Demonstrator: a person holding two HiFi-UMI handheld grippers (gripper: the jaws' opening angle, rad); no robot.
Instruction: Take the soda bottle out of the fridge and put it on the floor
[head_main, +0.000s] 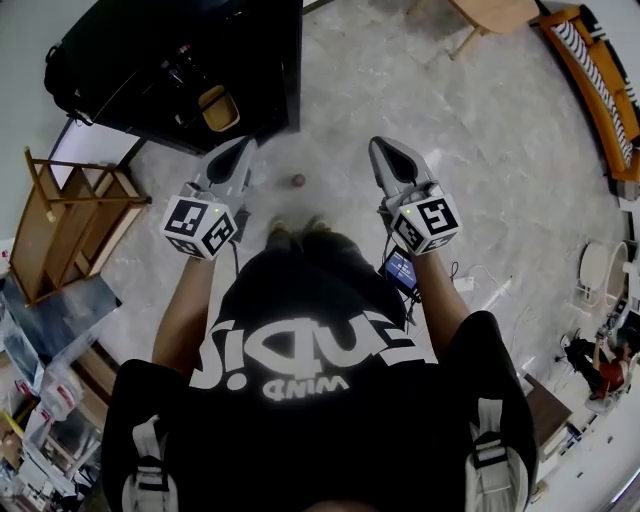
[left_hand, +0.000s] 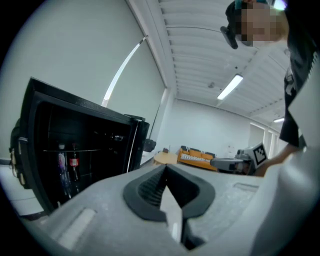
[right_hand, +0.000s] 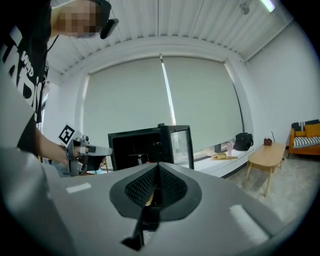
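The black fridge (head_main: 200, 60) stands at the far left with its door open. In the left gripper view the fridge (left_hand: 30, 150) holds a dark soda bottle (left_hand: 74, 165) with a red label, upright on a shelf beside another bottle (left_hand: 61, 167). A small round reddish thing (head_main: 298, 181) sits on the floor ahead of my feet; I cannot tell what it is. My left gripper (head_main: 243, 148) and right gripper (head_main: 380, 145) are held forward at waist height, both shut and empty. The fridge (right_hand: 150, 145) also shows beyond the right gripper (right_hand: 157, 165).
A wooden rack (head_main: 70, 220) leans at the left of the fridge. A low wooden table (right_hand: 270, 155) and an orange sofa (head_main: 600, 80) stand to the right. A dark bag (right_hand: 243, 141) rests on the window ledge. Cables lie on the floor (head_main: 480, 285) at the right.
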